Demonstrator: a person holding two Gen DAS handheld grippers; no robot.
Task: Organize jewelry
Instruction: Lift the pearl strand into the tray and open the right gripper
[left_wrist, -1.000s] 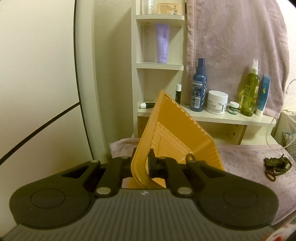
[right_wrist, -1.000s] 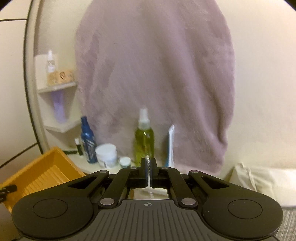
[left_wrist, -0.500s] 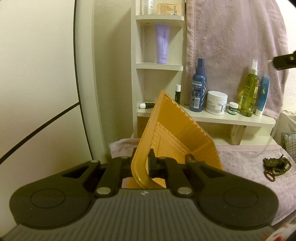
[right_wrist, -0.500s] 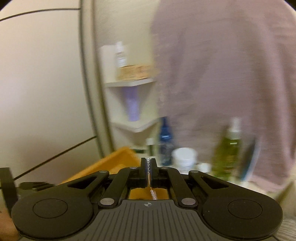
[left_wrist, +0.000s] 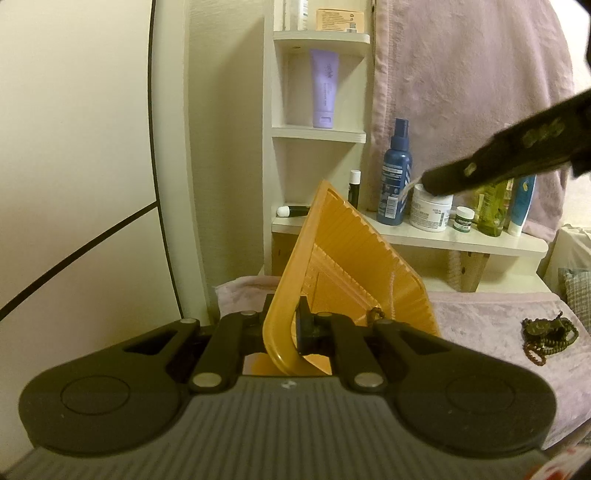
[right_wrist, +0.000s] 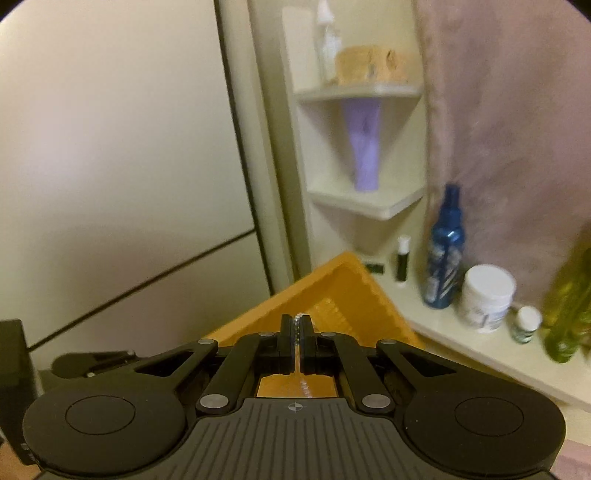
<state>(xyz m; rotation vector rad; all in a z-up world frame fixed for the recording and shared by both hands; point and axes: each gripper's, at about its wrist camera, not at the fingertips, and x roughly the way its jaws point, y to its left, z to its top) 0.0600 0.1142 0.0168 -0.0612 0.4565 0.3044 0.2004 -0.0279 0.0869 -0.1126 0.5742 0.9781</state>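
Note:
My left gripper (left_wrist: 291, 325) is shut on the near rim of an orange ribbed tray (left_wrist: 354, 266) and holds it tilted up on edge over the purple cloth. My right gripper (right_wrist: 296, 325) is shut on a thin silvery chain (right_wrist: 304, 386), and the tray (right_wrist: 332, 291) lies just beyond its fingertips. In the left wrist view the right gripper (left_wrist: 428, 182) reaches in from the upper right, and the chain (left_wrist: 392, 291) dangles from it into the tray. A small brown bead piece (left_wrist: 375, 314) lies in the tray. A dark bead bundle (left_wrist: 550, 336) rests on the cloth at the right.
Behind the tray a low shelf (left_wrist: 461, 240) carries a blue spray bottle (left_wrist: 396, 181), a white jar (left_wrist: 430, 212), a small pot and a green bottle. A lilac tube (left_wrist: 325, 88) stands in the corner shelving. A purple towel (left_wrist: 461, 74) hangs behind; a pale cabinet panel fills the left.
The right gripper has swung left with the chain and now comes into the left wrist view above the tray. The left gripper and the tray have stayed put.

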